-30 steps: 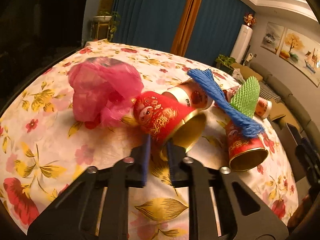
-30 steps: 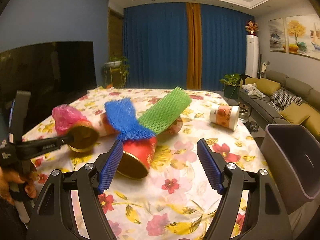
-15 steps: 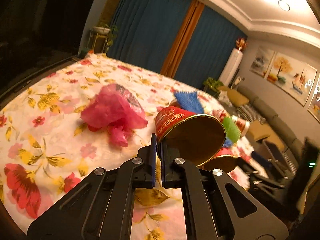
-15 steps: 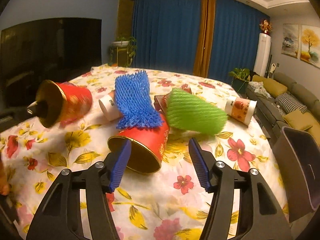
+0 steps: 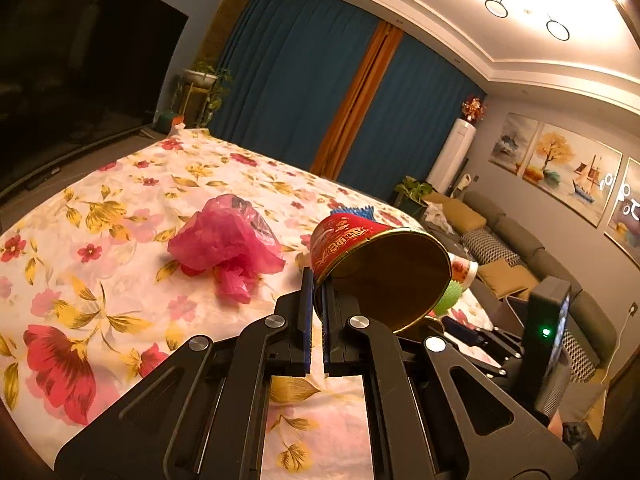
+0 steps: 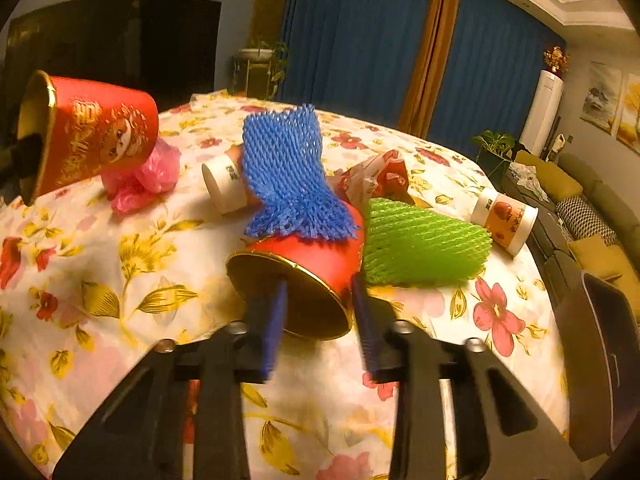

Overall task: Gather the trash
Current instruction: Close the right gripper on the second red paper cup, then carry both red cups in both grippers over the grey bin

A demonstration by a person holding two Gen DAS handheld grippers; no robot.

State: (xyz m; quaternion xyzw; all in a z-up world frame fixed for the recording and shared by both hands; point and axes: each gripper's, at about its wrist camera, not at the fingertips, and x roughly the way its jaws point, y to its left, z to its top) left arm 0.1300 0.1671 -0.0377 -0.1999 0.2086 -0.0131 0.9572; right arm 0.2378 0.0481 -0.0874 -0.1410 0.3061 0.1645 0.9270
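My left gripper [image 5: 316, 286] is shut on the rim of a red and gold paper cup [image 5: 372, 264] and holds it above the flowered tablecloth [image 5: 120, 240]; the same cup [image 6: 92, 136] shows raised at the left of the right wrist view. My right gripper [image 6: 320, 312] is part closed around the rim of a second red cup [image 6: 316, 264] lying on its side, one finger [image 6: 276, 320] inside the mouth, one outside. Blue foam netting [image 6: 288, 176] lies over that cup. Green foam netting [image 6: 420, 246] lies beside it.
A crumpled pink plastic bag [image 5: 228, 240] lies on the table. Two white paper cups [image 6: 226, 184] [image 6: 506, 222] and a red wrapper [image 6: 380, 176] lie farther back. A dark bin [image 6: 600, 360] stands off the table's right edge. A sofa [image 5: 520, 248] lies beyond.
My left gripper has lifted its red cup higher off the table. My right gripper has moved forward to the second red cup and narrowed around its rim.
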